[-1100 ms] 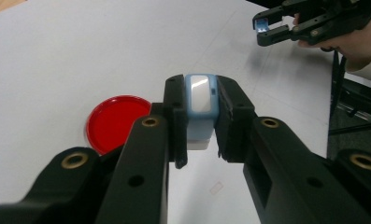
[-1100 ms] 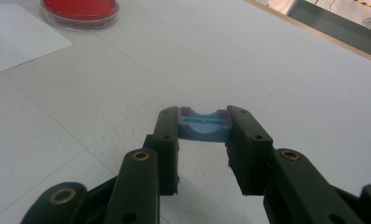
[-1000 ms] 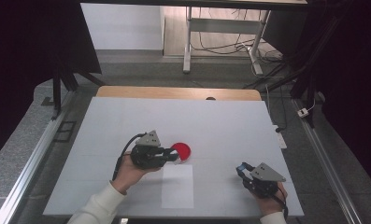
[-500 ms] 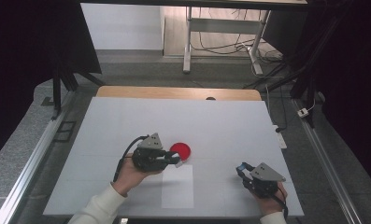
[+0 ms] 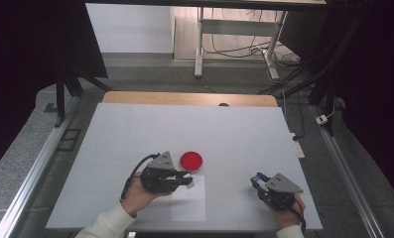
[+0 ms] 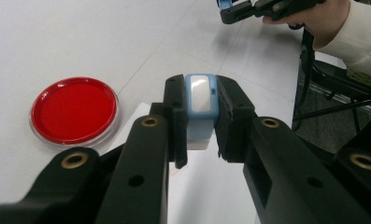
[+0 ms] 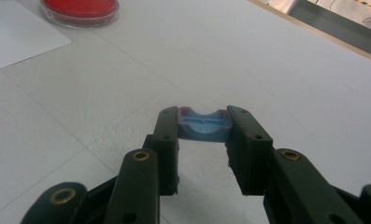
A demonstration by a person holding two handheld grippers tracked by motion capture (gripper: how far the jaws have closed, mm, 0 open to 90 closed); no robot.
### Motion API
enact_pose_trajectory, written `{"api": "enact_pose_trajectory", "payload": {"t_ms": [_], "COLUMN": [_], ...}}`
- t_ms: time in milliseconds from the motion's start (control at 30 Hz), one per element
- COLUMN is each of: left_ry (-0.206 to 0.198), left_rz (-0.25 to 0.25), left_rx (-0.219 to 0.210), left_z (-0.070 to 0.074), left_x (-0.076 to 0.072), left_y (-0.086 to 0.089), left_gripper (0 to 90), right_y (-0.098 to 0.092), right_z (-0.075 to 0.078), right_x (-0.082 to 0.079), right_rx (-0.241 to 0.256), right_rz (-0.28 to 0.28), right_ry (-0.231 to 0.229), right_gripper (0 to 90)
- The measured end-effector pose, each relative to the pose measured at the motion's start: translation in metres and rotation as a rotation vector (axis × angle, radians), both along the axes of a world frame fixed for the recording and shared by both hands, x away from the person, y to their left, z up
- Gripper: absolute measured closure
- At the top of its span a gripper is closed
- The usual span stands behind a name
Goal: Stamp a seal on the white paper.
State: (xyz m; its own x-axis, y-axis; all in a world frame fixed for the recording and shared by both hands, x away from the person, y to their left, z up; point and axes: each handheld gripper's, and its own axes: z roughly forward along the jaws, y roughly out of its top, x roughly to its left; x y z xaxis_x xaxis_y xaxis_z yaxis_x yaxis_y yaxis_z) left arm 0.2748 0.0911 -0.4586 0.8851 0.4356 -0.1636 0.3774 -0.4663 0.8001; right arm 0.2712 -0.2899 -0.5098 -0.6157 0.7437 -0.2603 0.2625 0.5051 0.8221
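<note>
White table [image 5: 135, 129] bears red dish [image 5: 191, 160] beside paper sheet [image 5: 189, 206].

Even light, dark surrounds, jaws blurred.

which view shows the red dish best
The left gripper view: the red dish appears whole and close, with its clear rim, lying beside the white paper. The high view shows it whole but small, just past the left gripper. The right gripper view cuts it off at the top edge.
</note>
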Motion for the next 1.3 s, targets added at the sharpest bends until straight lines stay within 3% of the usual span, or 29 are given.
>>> {"api": "enact_pose_trajectory", "payload": {"t_ms": [800,1000,1300], "left_ry": [0.001,-0.035,-0.041], "left_rz": [-0.012,-0.009,-0.007], "left_rx": [0.063,0.084,0.096], "left_z": [-0.024,-0.028,-0.035], "left_x": [-0.006,-0.005,-0.003], "left_y": [-0.008,-0.01,-0.011], "left_gripper": [75.3,75.3,75.3], "right_y": [0.001,0.001,0.002], "right_z": [-0.001,-0.002,-0.002], "right_x": [0.001,0.001,0.001], "right_rx": [-0.006,-0.002,-0.004], "right_rz": [-0.001,0.001,0.0], "right_ry": [0.005,0.005,0.006], "right_gripper": [65.1,65.1,65.1]}}
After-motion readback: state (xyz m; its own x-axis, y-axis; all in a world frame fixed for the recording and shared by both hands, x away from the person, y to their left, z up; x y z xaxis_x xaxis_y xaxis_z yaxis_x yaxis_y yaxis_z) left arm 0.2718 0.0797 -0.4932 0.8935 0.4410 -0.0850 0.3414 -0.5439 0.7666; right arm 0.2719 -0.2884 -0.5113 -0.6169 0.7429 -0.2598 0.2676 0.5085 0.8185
